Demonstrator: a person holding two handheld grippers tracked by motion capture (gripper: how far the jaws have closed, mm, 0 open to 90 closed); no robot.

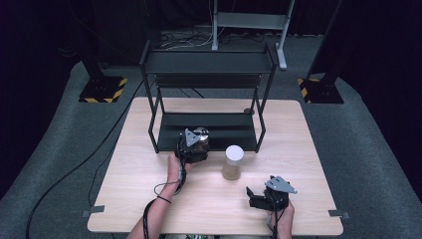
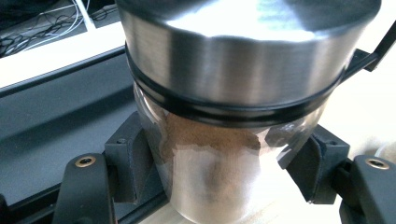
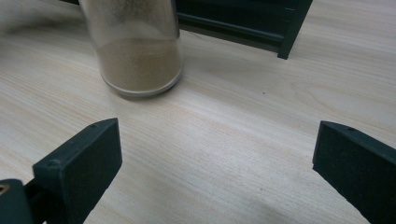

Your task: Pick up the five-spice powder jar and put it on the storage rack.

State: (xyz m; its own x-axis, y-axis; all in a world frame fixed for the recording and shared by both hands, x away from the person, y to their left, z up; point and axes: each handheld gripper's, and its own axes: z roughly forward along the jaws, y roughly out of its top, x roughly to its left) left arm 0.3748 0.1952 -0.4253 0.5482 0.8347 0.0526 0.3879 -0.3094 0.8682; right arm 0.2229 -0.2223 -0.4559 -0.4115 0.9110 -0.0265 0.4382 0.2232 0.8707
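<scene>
Left gripper [image 2: 219, 163] clamps steel-lidded jar [image 2: 224, 154]; right gripper [image 3: 215, 158] gapes wide.

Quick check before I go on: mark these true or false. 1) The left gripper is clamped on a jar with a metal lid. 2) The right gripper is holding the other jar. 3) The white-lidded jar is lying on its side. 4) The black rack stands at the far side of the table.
1) True: the left gripper is shut on the metal-lidded jar.
2) False: the right gripper is open, with bare table between its jaws.
3) False: the white-lidded jar stands upright on the table.
4) True: the black rack stands at the far side.
</scene>
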